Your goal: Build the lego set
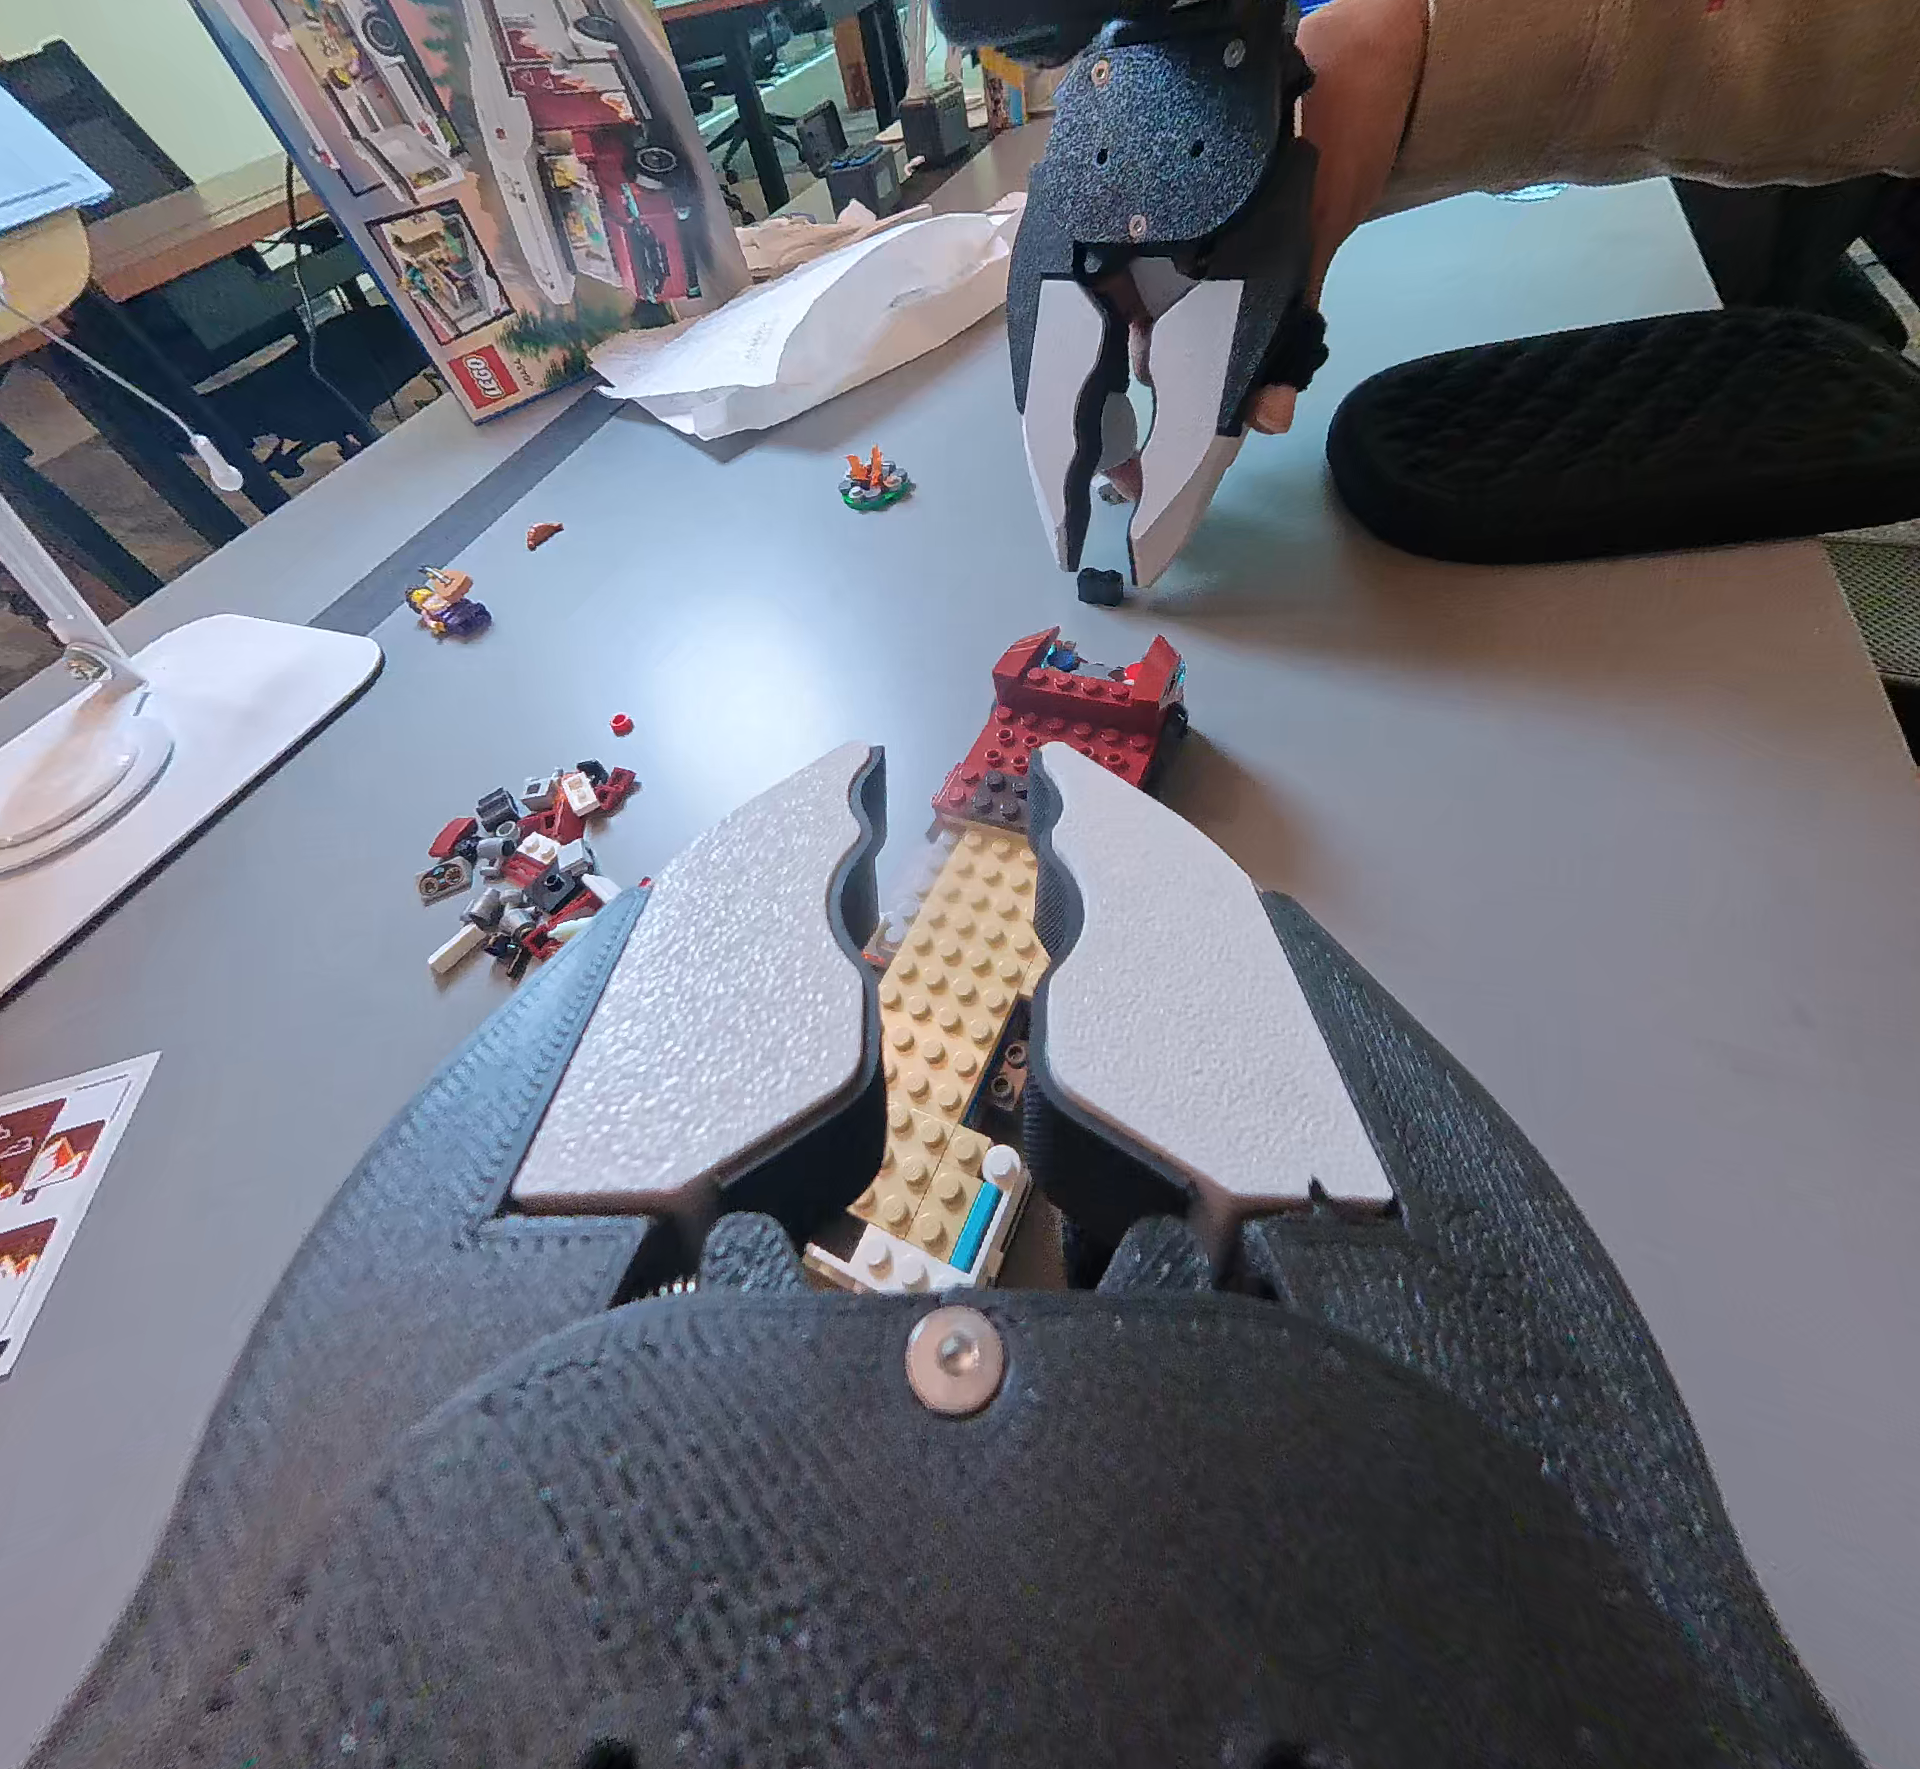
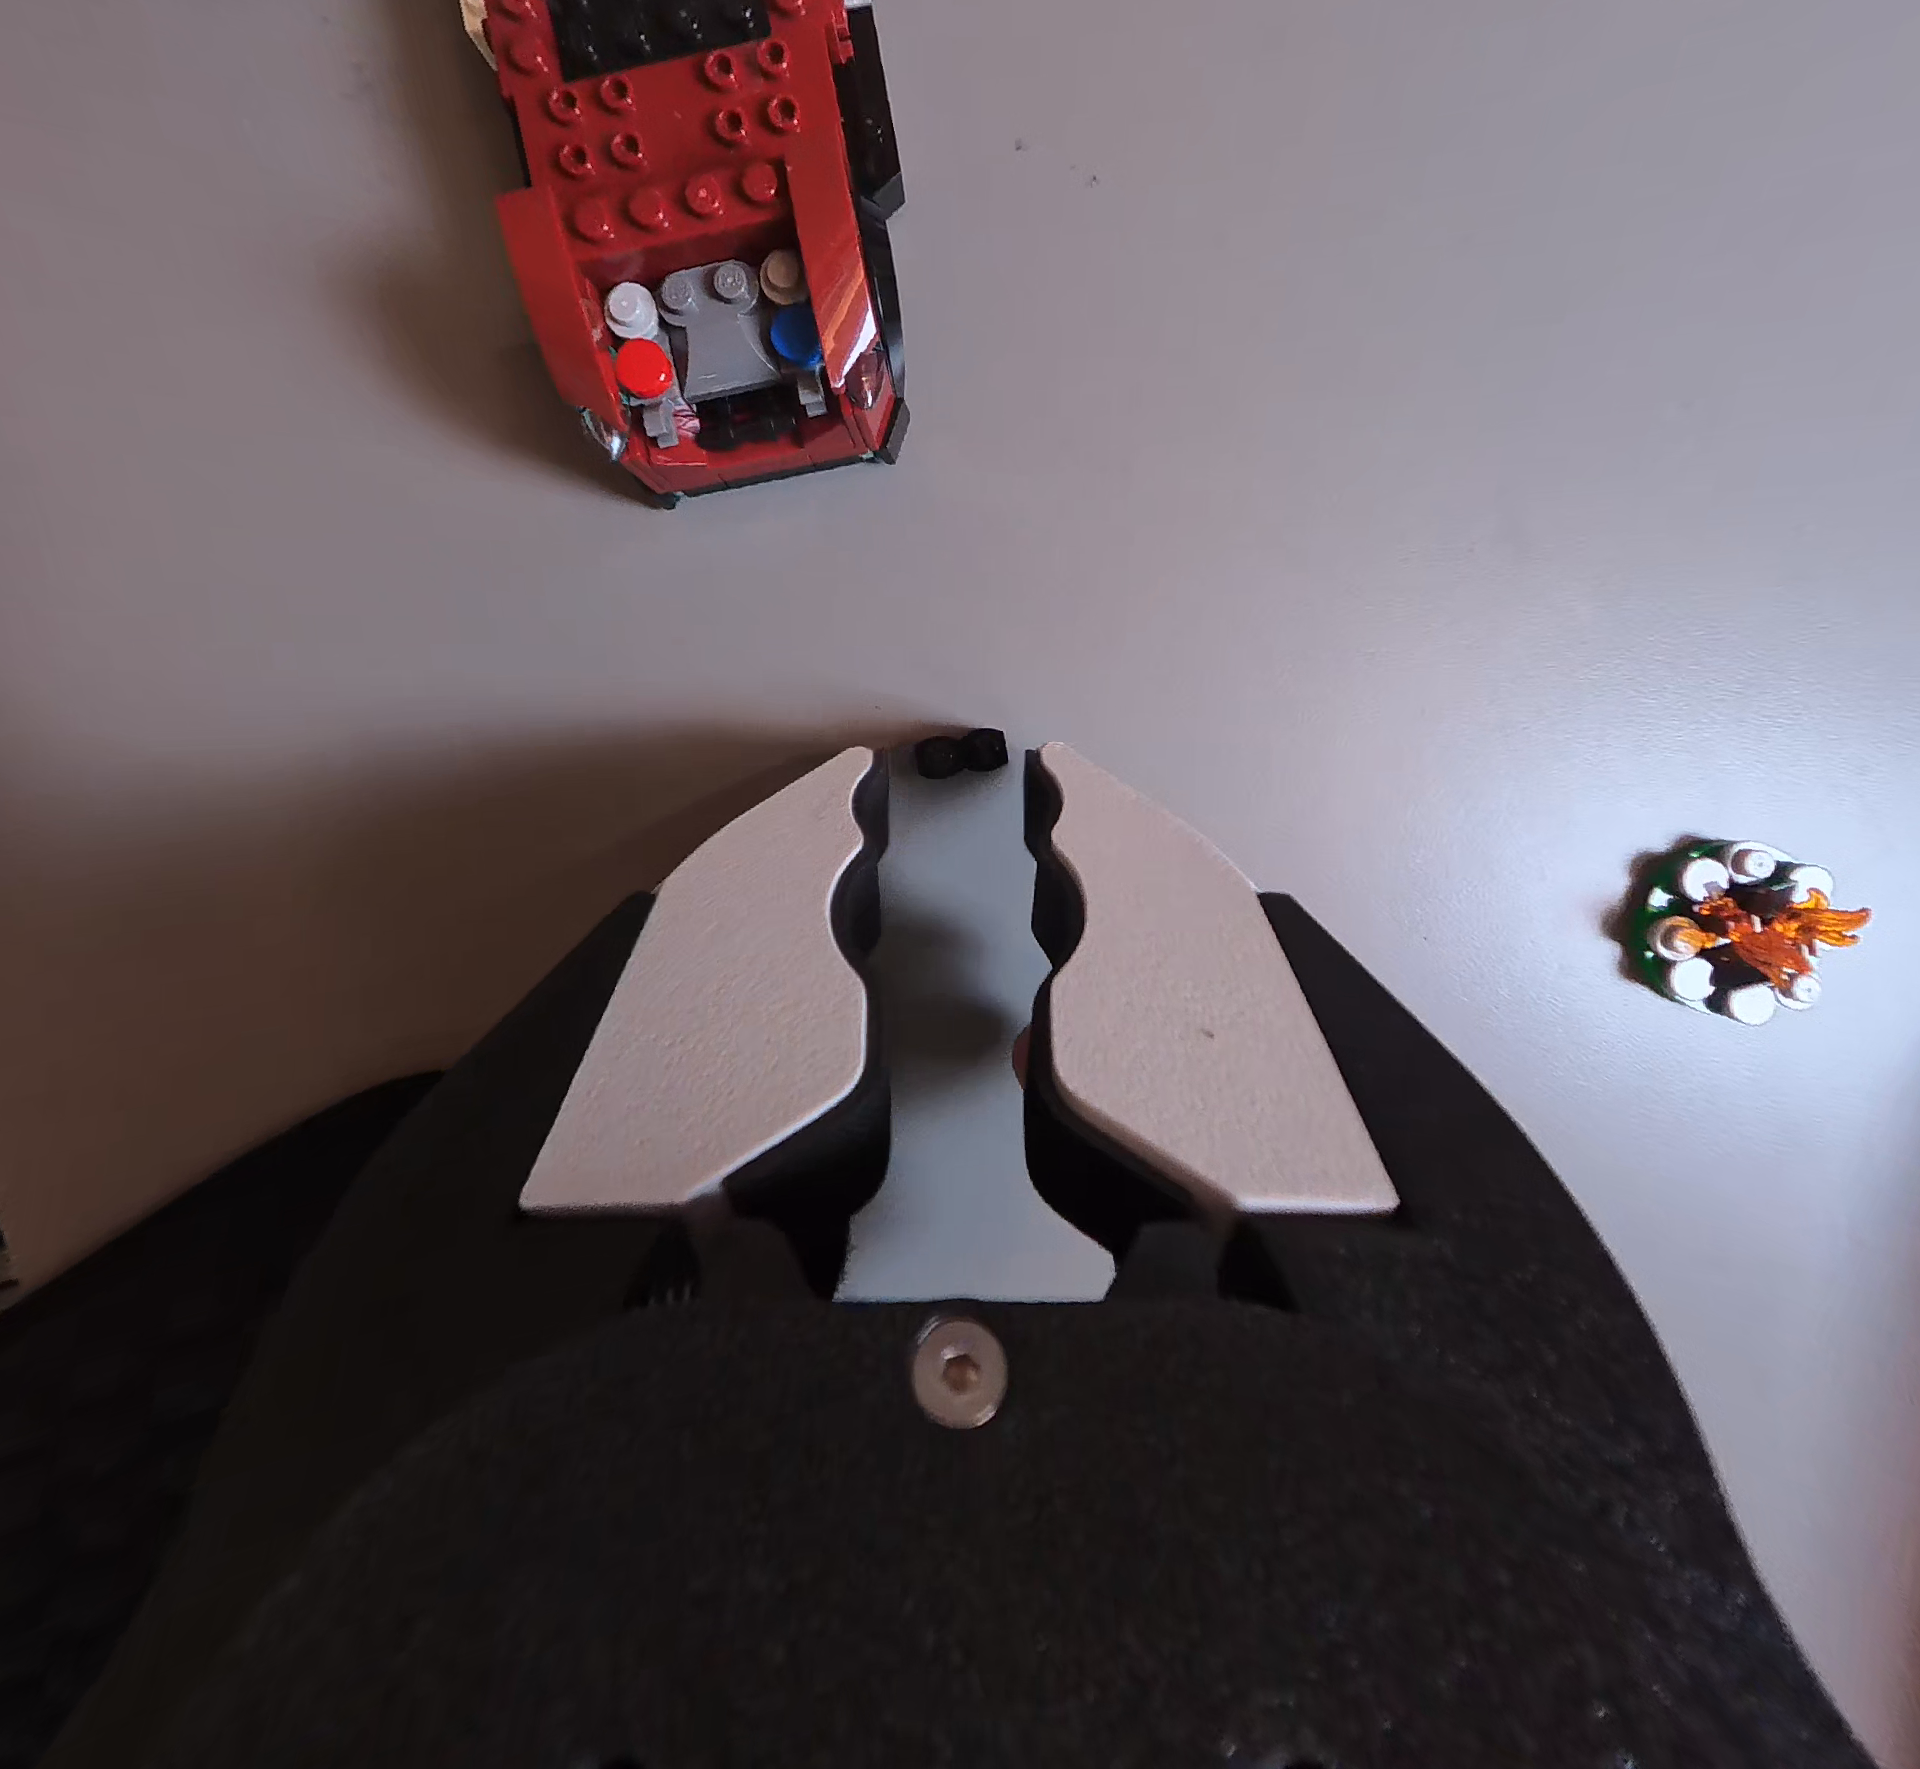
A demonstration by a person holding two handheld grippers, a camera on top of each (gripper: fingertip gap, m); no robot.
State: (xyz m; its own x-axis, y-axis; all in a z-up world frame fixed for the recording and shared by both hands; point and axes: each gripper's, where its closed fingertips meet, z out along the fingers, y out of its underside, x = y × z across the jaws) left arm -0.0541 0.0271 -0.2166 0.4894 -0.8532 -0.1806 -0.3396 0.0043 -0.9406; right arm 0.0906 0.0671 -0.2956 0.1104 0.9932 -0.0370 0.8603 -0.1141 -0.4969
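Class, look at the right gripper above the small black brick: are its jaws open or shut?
Open: the right gripper shows bare table between its fingertips; the small black brick lies unclamped.

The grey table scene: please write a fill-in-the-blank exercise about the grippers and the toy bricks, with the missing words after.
1. The left gripper is placed around a toy vehicle whose front part is dark ____.
2. The right gripper has its tips beside a small ____ brick lying on the table.
3. The toy campfire stands on a round ____ base.
Missing words: red; black; green
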